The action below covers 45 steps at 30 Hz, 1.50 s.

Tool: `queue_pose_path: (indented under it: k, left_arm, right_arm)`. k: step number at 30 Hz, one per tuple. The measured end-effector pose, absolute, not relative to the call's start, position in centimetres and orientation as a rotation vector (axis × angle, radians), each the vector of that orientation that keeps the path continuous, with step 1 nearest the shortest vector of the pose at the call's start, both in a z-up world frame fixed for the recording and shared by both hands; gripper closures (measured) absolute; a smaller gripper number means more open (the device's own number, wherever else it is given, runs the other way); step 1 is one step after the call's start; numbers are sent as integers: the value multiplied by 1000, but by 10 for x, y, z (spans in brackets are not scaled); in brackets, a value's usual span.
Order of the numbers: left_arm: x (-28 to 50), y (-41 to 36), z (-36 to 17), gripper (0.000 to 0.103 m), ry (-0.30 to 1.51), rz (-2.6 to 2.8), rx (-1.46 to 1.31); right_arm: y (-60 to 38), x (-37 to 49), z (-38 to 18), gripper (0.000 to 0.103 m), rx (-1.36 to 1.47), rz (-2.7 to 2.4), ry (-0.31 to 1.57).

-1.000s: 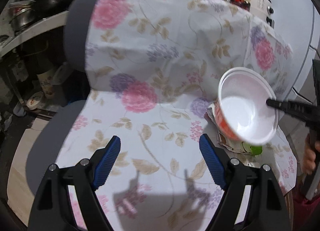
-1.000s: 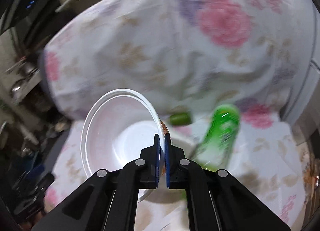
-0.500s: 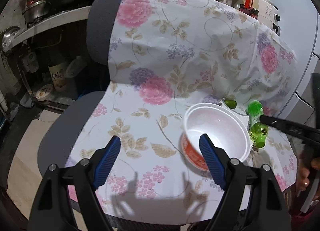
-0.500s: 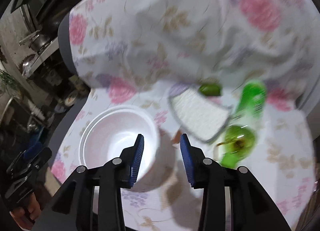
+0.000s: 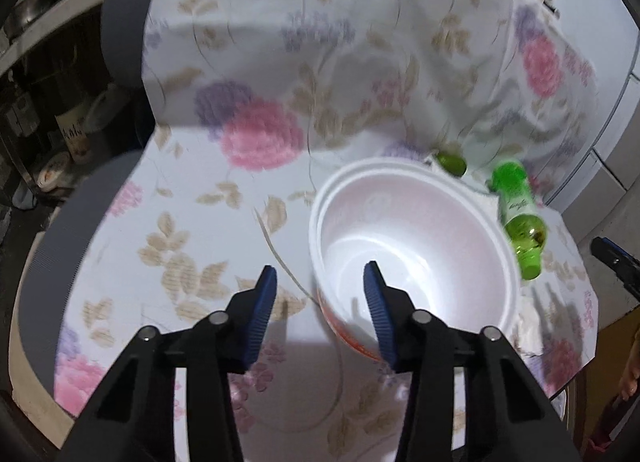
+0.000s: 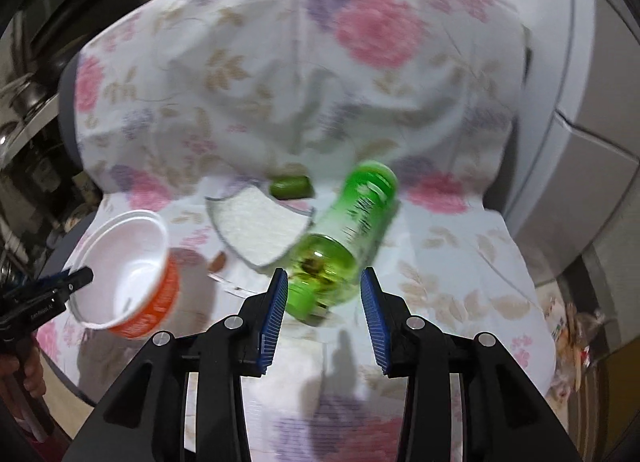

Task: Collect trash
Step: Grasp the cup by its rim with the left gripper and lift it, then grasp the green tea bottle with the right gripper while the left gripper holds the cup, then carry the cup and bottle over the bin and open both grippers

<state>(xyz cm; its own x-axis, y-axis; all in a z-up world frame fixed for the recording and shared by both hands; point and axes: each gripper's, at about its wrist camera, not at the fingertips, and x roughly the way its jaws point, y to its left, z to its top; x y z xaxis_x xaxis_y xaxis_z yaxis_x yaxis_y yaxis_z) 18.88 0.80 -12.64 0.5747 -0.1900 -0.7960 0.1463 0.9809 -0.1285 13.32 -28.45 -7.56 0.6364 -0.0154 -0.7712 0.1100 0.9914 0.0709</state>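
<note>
The bowl [image 5: 416,250] sits upright on the flowered cloth [image 5: 200,230] over the chair seat, and everything else is best placed from it. The left gripper [image 5: 320,294] straddles the bowl's near rim, one finger inside and one outside, jaws closing but not yet pinching the wall. To take it well, I'd let the pads meet the rim squarely and lift straight up, since thin foam may crush or tip. Right of the bowl, the green bottle [image 6: 344,230] lies on its side beside a torn lid [image 6: 260,222], with a green cap [image 6: 290,185] behind. The right gripper [image 6: 324,302] hovers half-spread at the bottle's base, gripping nothing; it likely needs a wider spread to fit.
</note>
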Motion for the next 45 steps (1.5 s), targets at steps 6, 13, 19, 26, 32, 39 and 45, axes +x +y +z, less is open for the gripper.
queue_pose_path:
  k: [6,13,19,26,32,39,45]
  left_arm:
    - [187,7,-137,96,946,-189,-78]
    - [180,5,-110,99,858,-180,-108]
    - [189,7,-103,99,839,-197,-168]
    - [197,2,-112,99,870,-217,-180]
    - [189,0,-104,99,853,-220,-176]
    - [161,-16,-84,99,820,-261,-153]
    - [124,-44,-76,99,815,-326,-112]
  right_arm:
    - [-292,156,-98,45,149,-80,886]
    - [-302,206,-117,39,214,-129,883]
    - [-318,246,-140,36,300,-184,943]
    - [-330,263,-157,39,395,-175,1000]
    - [-331,241,-124,43,356,-174,897]
    - [-333,172,-67,43,322,-109,799]
    - [-334,88,-38,43,287,-79,755]
